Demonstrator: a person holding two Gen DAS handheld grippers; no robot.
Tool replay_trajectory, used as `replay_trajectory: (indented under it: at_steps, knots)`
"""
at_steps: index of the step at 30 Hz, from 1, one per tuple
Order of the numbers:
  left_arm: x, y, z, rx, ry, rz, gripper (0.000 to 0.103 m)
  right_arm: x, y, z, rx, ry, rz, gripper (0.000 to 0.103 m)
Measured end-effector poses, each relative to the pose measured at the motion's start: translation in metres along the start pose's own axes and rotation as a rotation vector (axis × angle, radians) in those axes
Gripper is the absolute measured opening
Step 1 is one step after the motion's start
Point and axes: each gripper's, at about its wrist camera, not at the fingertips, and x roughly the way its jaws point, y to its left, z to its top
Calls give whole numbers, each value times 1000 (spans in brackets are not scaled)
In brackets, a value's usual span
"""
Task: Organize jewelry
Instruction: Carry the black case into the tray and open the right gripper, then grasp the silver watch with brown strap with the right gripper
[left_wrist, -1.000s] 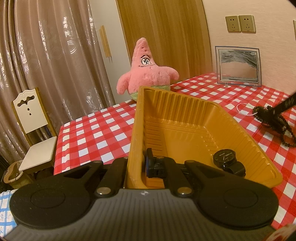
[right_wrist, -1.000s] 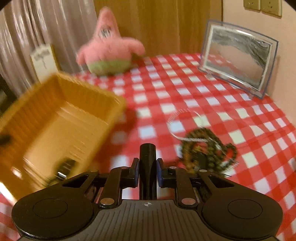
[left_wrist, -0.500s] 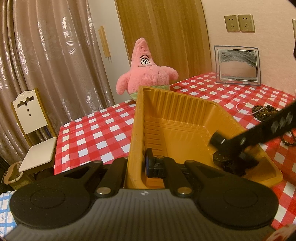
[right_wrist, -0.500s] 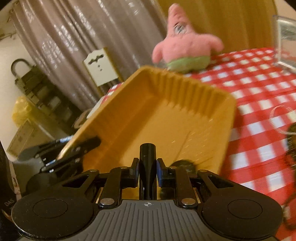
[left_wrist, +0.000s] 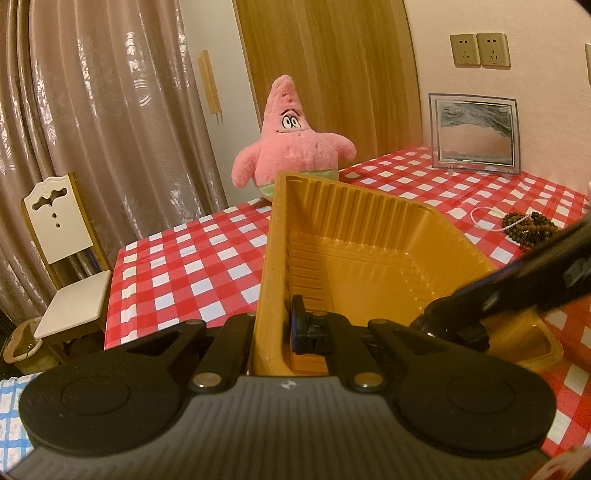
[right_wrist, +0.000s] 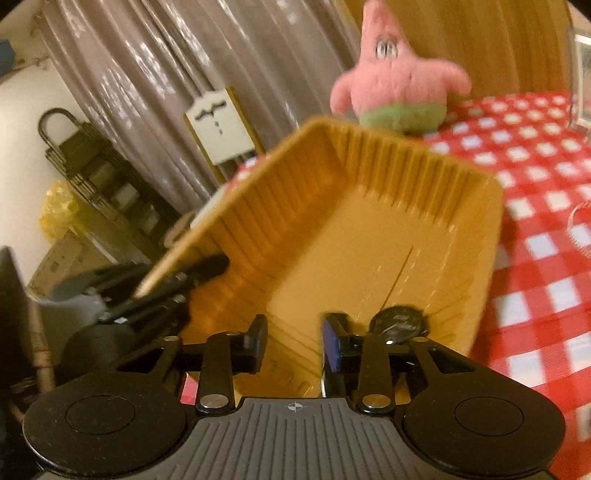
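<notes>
Red-and-white checked cloth covers the tabletop (left_wrist: 192, 258), with brown curtains (left_wrist: 110, 110), a white chair (left_wrist: 62, 236) and a pink starfish plush (left_wrist: 291, 147) at the far side, and a framed sand picture (left_wrist: 474, 133) against the right wall. An orange plastic tray (left_wrist: 369, 236) sits in the middle of the cloth. The left gripper (left_wrist: 273, 325) reaches forward, low and level, clenched on the tray's near left wall, one finger outside the wall and the other inside it. The right gripper (right_wrist: 293, 343) comes in from the right at a slant, its fingers (right_wrist: 334, 347) spread apart and released, poised over the tray's near right corner; in the left wrist view it shows as a dark bar crossing above the rim. A black watch (right_wrist: 399, 325) lies on the tray floor in that corner, just beside the right gripper's right finger, not held. Out on the cloth to the right of the tray, well apart from it, lie a dark beaded bracelet (left_wrist: 532, 227) and a thin white bead strand (left_wrist: 484, 218), touching each other.
</notes>
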Motion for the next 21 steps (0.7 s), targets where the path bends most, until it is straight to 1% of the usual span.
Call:
replay_trajectory:
  at_steps: [2, 5, 7, 12, 16, 21]
  knots:
    - [0, 0, 0, -1, -2, 1, 4, -19, -7, -1, -2, -32, -31, 34]
    - [0, 0, 0, -2, -2, 2, 4, -44, -26, -7, 7, -62, -131, 34]
    - [0, 0, 0, -4, 1, 2, 4, -57, -43, -14, 36, -63, -202, 34]
    - [0, 0, 0, -7, 4, 5, 4, -78, -84, -31, 117, -38, -348, 34]
    - [0, 0, -1, -7, 6, 4, 4, -92, -106, -39, 152, -33, -420, 34]
    - [-1, 0, -2, -6, 7, 5, 4, -96, -117, -42, 175, -35, -446, 34]
